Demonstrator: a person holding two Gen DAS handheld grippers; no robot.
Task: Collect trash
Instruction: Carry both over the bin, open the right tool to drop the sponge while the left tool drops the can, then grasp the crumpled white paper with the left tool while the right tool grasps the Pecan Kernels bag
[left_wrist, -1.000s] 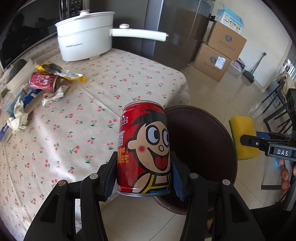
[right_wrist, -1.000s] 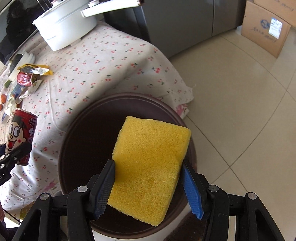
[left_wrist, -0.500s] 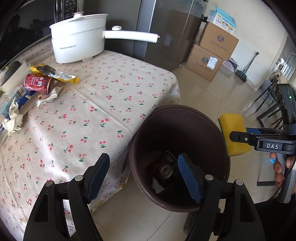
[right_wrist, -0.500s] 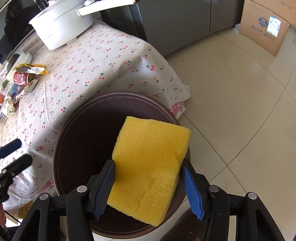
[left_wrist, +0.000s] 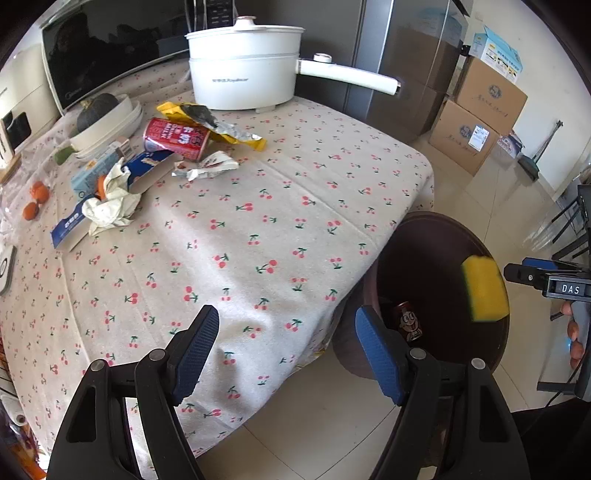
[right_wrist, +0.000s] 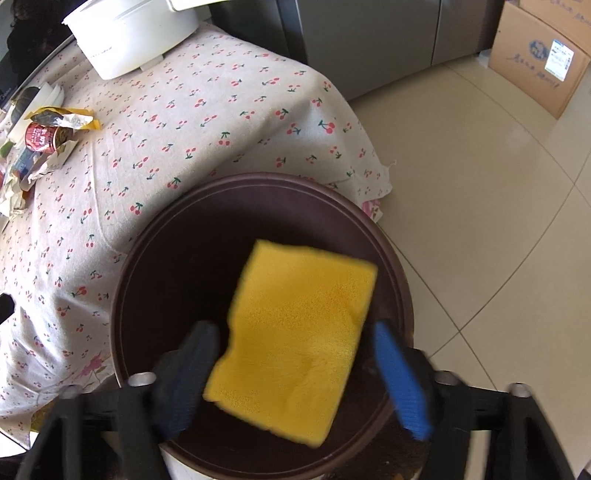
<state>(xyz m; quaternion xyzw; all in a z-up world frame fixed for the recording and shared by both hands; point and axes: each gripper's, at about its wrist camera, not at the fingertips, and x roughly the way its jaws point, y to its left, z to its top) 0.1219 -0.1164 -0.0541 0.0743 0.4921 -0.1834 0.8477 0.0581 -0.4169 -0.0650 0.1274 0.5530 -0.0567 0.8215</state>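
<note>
While right gripper (right_wrist: 291, 373) opens off sponge (right_wrist: 299, 339), only left view: can (left_wrist: 408, 320) in bin (left_wrist: 417, 236), left gripper (left_wrist: 284, 347) wide, empty.

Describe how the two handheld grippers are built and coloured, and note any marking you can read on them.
The left gripper has black plastic arms with silver pivot pins, and jaws faced with blue ribbed pads. The right gripper is built the same, though blurred in its own view. From the left wrist view, its black body carries a small label reading DAS.

The bin (left_wrist: 436, 236) stands beside the table (left_wrist: 258, 229); a can (left_wrist: 408, 321) lies in it, a sponge (right_wrist: 295, 339) above.
</note>
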